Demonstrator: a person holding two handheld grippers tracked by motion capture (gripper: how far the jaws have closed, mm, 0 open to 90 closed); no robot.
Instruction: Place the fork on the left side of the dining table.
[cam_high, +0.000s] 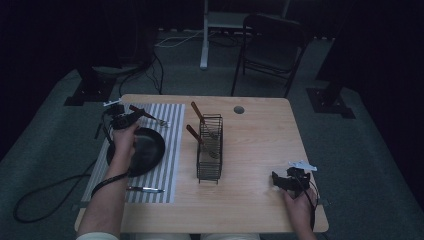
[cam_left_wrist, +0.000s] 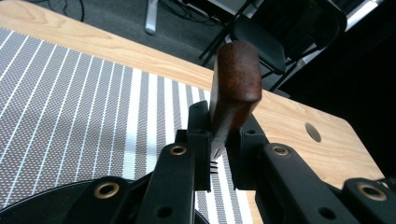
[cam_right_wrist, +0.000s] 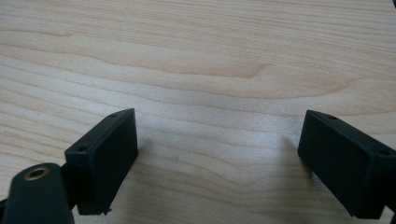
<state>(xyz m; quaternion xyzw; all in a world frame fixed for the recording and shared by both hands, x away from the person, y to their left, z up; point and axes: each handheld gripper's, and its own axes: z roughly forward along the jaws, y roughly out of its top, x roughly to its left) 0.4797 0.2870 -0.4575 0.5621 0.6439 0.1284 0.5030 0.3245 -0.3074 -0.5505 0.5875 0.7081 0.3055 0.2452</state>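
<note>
My left gripper (cam_high: 129, 116) is over the far left of the striped placemat (cam_high: 170, 150), just beyond a black plate (cam_high: 147, 149). It is shut on a wooden-handled fork (cam_high: 150, 117). In the left gripper view the jaws of my left gripper (cam_left_wrist: 217, 140) clamp the brown handle (cam_left_wrist: 233, 88), and the metal tines (cam_left_wrist: 214, 166) point down at the placemat (cam_left_wrist: 70, 102). My right gripper (cam_high: 280, 180) rests low at the table's front right. It (cam_right_wrist: 217, 158) stands open over bare wood, with nothing between its fingers.
A black wire rack (cam_high: 210, 150) stands mid-table with two wooden-handled utensils (cam_high: 199, 114) leaning in it. A knife (cam_high: 145, 189) lies on the placemat's near edge. A cable hole (cam_high: 239, 109) is at the back. A chair (cam_high: 272, 47) stands behind the table.
</note>
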